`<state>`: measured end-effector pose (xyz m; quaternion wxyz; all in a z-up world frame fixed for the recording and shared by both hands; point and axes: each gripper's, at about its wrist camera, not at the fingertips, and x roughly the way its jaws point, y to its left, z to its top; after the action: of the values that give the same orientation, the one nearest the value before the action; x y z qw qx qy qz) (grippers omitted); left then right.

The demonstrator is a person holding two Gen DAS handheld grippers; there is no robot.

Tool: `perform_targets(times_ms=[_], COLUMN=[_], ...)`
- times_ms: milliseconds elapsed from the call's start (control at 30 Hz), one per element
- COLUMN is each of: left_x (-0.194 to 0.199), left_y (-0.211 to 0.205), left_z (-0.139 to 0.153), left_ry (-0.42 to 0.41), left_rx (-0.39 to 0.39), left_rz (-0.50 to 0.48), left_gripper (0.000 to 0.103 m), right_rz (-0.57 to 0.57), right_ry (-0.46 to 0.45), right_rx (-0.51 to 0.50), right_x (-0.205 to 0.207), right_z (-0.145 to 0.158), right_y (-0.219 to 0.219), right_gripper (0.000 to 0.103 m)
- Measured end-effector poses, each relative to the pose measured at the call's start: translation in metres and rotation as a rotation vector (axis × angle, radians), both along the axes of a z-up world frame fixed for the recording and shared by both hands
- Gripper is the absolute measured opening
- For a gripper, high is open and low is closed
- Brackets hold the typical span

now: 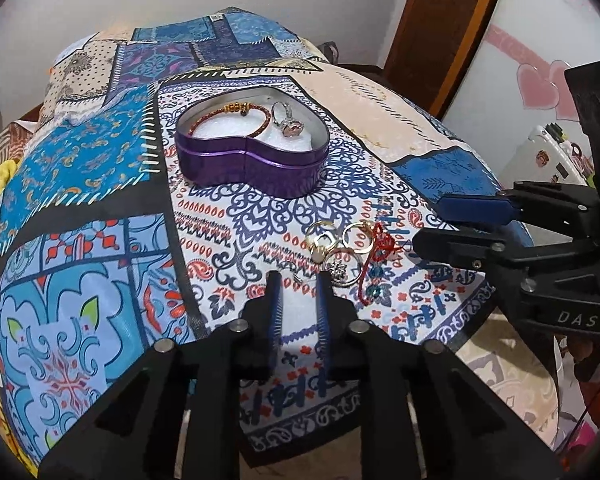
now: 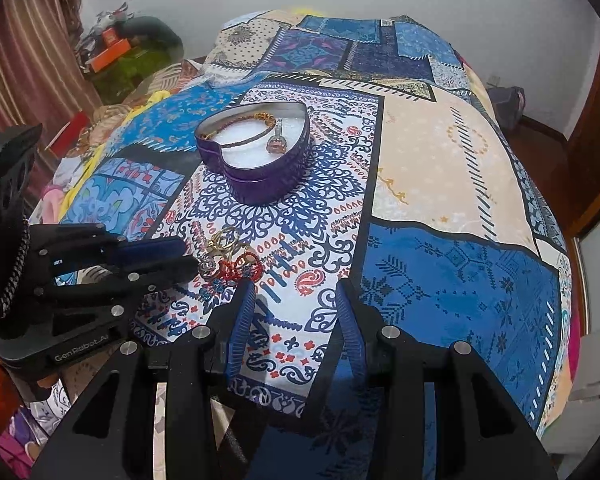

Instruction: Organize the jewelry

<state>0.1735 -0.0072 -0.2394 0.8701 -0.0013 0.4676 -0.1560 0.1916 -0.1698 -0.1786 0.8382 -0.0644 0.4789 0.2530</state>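
Resting on the patterned bedspread [image 1: 100,184], the purple heart-shaped tin [image 1: 252,160] stands open with its white padding exposed. Inside it, a red-and-gold braided bracelet [image 1: 228,114] curves along the far wall, and a silver ring with a pink stone [image 1: 288,124] lies on the padding beside it, toward the tin's right lobe in the left wrist view.

The loose jewelry pile [image 1: 348,252] lies on the bedspread, nearer the cameras than the tin and well apart from it. It comprises several gold rings, a silver ring with a star-shaped setting [image 1: 338,270] and a red thread piece [image 1: 380,248].

Left gripper [image 1: 300,280]: fingers parted by a narrow gap, nothing between them; its right fingertip sits just beside the star-set ring. Contact cannot be determined.

Right gripper [image 2: 296,290]: fingers parted wider, nothing held, positioned above the bedspread just right of the pile. In the left wrist view it enters from the right, its tips near the red thread piece
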Motion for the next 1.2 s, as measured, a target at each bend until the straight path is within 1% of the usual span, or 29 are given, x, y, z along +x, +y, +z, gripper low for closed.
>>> perform_targets(times_ms=[133,200,367,467,533,633,733,767,833,967,1100,1200], left_x=[0.004,0.005,0.004,0.003,0.003,-0.001,-0.002,-0.001,0.001,0.012,0.02,0.024], left_y=[-0.002,-0.004,-0.005,0.001,0.005,0.013,0.017,0.017,0.016,0.013,0.006,0.001], left_z=[-0.001,-0.002,0.001,0.003,0.005,0.013,0.019,0.021,0.02,0.012,0.006,0.004], left_ry=[-0.005,-0.012,-0.038,-0.033,-0.013,-0.021,-0.019,-0.017,-0.011,0.012,0.027,0.023], left_rx=[0.0,0.006,0.021,-0.01,-0.038,-0.039,-0.046,-0.048,-0.044,-0.051,-0.064,-0.041], left_rz=[0.006,0.015,0.042,0.062,0.069,0.118,0.145,0.147,0.155,0.167,0.15,0.147], left_gripper=[0.002,0.0,0.0,0.0,0.0,0.0,0.004,0.01,0.019,0.019,0.019,0.018], right_rz=[-0.002,-0.004,-0.008,-0.011,-0.013,-0.014,-0.014,-0.015,-0.016,-0.015,-0.013,-0.014], right_ry=[0.001,0.002,-0.001,-0.004,-0.004,-0.006,-0.004,-0.004,-0.002,-0.004,-0.003,-0.005], right_rx=[0.005,0.006,0.007,0.007,0.007,0.007,0.01,0.012,0.014,0.016,0.019,0.019], right_x=[0.001,0.001,0.001,0.002,0.003,0.003,0.004,0.004,0.003,0.002,0.001,0.002], right_z=[0.0,0.0,0.002,0.003,0.004,0.004,0.004,0.004,0.004,0.005,0.005,0.005], right_y=[-0.003,-0.004,-0.007,-0.009,-0.01,-0.01,-0.011,-0.011,-0.011,-0.011,-0.012,-0.013], right_gripper=[0.038,0.038,0.038,0.038,0.038,0.038,0.038,0.038,0.038,0.038,0.038,0.038])
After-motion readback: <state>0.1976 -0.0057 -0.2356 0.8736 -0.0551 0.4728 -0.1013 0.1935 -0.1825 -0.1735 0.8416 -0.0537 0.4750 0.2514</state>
